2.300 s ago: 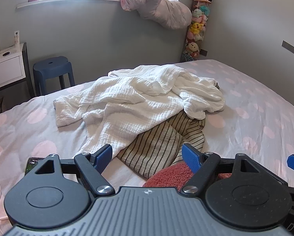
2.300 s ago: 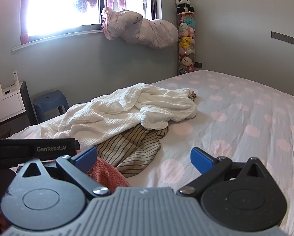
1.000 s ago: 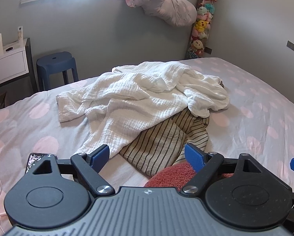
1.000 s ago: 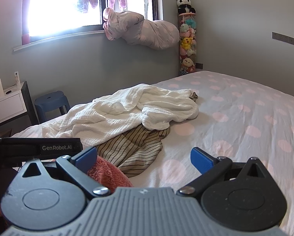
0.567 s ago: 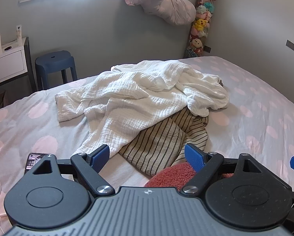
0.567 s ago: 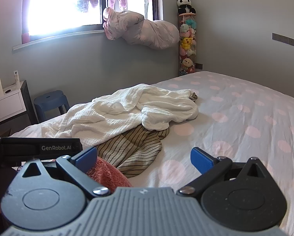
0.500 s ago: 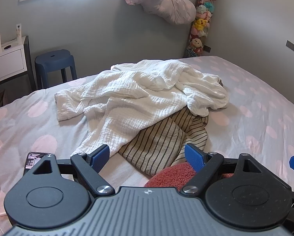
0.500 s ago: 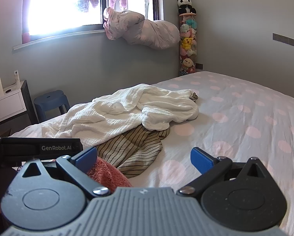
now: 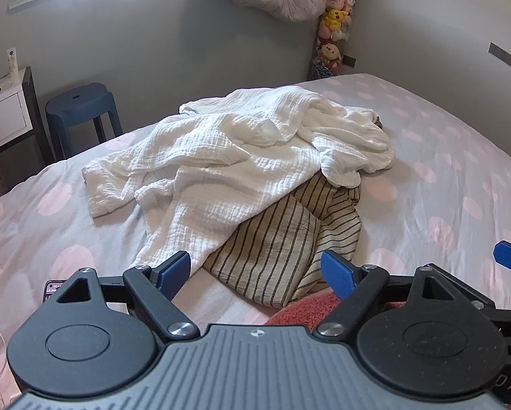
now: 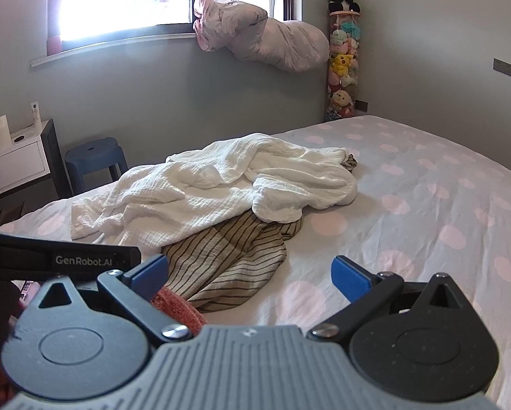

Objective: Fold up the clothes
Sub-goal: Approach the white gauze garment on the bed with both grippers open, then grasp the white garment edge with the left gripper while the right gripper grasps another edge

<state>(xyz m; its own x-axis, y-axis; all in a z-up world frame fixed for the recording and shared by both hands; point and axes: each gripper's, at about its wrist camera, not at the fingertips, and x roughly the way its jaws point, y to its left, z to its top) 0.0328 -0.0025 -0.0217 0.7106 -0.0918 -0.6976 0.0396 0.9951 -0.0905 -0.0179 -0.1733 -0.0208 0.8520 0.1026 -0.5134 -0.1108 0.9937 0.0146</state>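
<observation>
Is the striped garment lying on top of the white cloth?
No. The white cloth lies over the striped garment, covering its far part.

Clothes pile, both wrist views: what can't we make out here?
- Striped garment: its far part lies under the white muslin cloth, so type and outline are unclear in both views.
- Red fuzzy item: mostly hidden behind the left gripper body; in the right wrist view, behind the right gripper.
- Phone: only a corner shows, left wrist view.
</observation>
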